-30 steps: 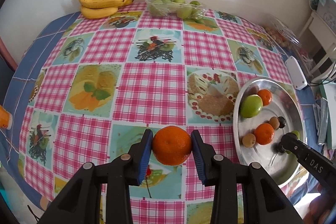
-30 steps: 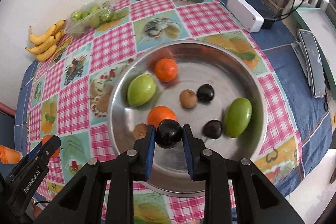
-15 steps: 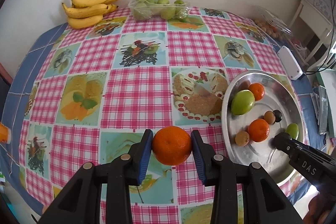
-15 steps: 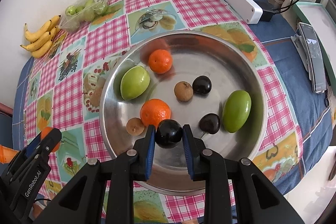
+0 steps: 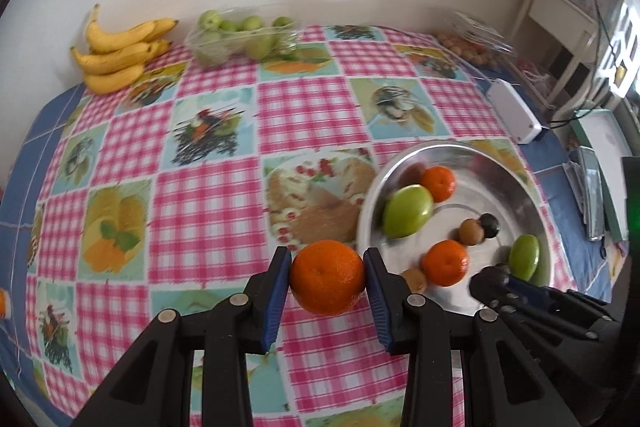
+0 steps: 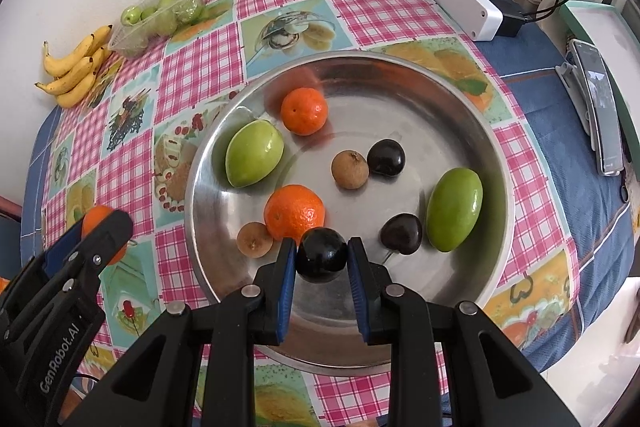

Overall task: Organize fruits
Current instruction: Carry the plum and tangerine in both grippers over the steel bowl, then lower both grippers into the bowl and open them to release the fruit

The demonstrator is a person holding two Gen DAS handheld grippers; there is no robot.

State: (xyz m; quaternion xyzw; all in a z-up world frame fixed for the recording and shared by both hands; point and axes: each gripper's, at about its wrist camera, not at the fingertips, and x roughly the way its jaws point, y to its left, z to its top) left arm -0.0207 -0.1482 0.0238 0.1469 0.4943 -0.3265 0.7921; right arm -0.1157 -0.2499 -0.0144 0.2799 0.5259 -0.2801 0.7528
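Pink-checked cloth (image 5: pixel 216 195) with fruit pictures covers the bench, and a pale wall stands behind it. Against that wall lie a bunch of bananas (image 5: pixel 120 51) and a clear punnet of small green fruits (image 5: pixel 240 35); a white box (image 6: pixel 464 3) sits toward the far right corner.

A round steel tray (image 6: pixel 460 99) rests on the cloth, holding two oranges (image 6: pixel 304 111), two large green fruits (image 6: pixel 254 153), two brown longan-like fruits (image 6: pixel 350 169) and two dark plums (image 6: pixel 386 158), all lying apart or just beside one another.

The left gripper (image 5: pixel 326 277) has its blue-padded fingers (image 5: pixel 276 287) clamped on an orange (image 5: pixel 327 277), held above the cloth just beside the tray's near-left rim. The right gripper (image 6: pixel 322 261) pinches a dark, glossy plum (image 6: pixel 321 255) between its fingers (image 6: pixel 286 283), held over the near part of the tray, close to the front orange (image 6: pixel 294 213) and one brown fruit (image 6: pixel 254 239). Whether that plum touches the tray floor I cannot tell.

Each gripper shows at the edge of the other's view, the left one (image 6: pixel 100 239) off the tray's left side.
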